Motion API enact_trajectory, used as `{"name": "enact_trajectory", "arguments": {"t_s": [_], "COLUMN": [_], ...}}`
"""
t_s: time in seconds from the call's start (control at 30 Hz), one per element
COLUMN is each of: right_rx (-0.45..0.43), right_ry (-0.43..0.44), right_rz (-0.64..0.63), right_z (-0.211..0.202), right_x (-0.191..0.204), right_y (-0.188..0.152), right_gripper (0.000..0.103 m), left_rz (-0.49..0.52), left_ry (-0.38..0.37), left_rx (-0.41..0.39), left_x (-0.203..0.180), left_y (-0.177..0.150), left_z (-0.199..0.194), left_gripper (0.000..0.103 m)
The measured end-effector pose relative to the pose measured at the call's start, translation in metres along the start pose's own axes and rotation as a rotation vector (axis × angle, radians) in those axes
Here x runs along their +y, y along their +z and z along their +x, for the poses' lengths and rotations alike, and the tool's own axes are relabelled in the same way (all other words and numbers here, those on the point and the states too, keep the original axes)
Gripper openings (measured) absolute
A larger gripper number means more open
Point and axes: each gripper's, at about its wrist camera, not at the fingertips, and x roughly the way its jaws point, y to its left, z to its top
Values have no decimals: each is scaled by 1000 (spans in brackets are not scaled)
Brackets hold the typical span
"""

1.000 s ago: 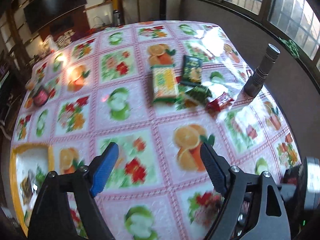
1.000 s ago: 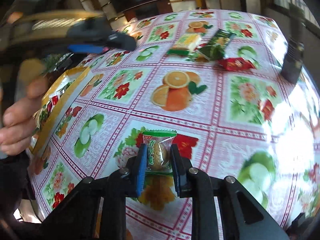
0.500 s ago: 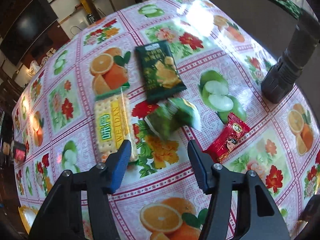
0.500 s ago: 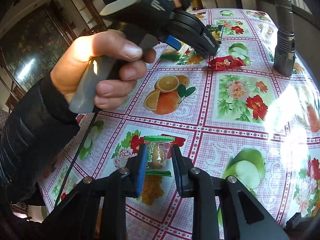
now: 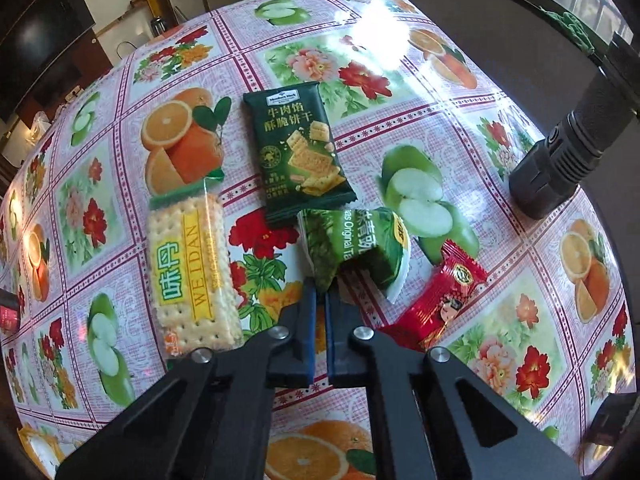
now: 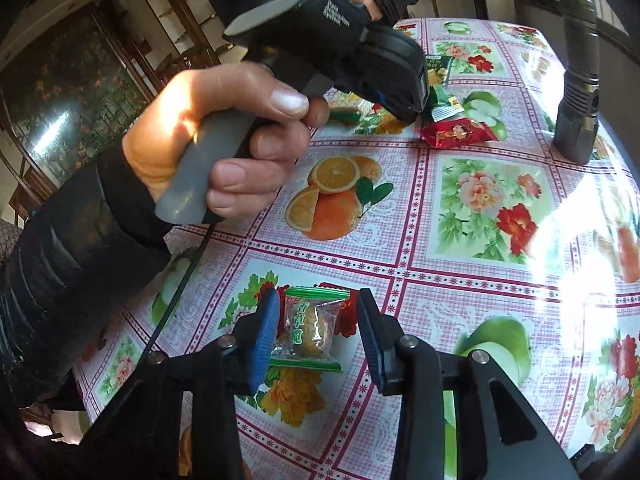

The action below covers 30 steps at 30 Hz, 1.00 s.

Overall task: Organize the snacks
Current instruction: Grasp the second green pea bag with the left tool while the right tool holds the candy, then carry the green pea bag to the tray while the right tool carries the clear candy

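A home dining room — fruit-print oilcloth (image 5: 400,128) on the table, wooden cabinets (image 6: 168,40), a wall TV (image 5: 44,40) behind.

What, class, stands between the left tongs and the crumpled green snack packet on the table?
Nothing visible. The left tongs are shut on the near edge of the green packet. The cracker pack and red candy lie to either side, clear of the grip.
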Motion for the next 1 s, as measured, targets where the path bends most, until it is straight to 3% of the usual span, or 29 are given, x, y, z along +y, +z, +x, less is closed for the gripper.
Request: {"name": "enact_trajectory", "arguments": {"t_s": [0.27,0.3,0.33,0.5,0.67,1.0], "right_rx": [46,46,46,29,14,-25], "right_ry": [-62,-59,-52,-30,-22,48], "right_rz": [-102,-102,-96,-67,-65,-74], "right_z": [8,8,7,-5,-14,-24], "right_x": [16,16,14,9,12,36], "right_y": [2,2,1,-12,-23,-28], "right_gripper": [42,38,27,22,21,21], "left_rz": [-38,-45,-51,-85,-164,-312], "left_ry": [-88,-98,-106,-130,-117,40], "left_rx": [-10,-13,-17,-53,-96,-154], "left_x": [16,18,21,35,47,69], "left_y": [-32,-38,-44,-85,-132,-215], "left_z": [-21,-26,-30,-61,-100,-154], "left_gripper": [3,3,3,3,3,3]}}
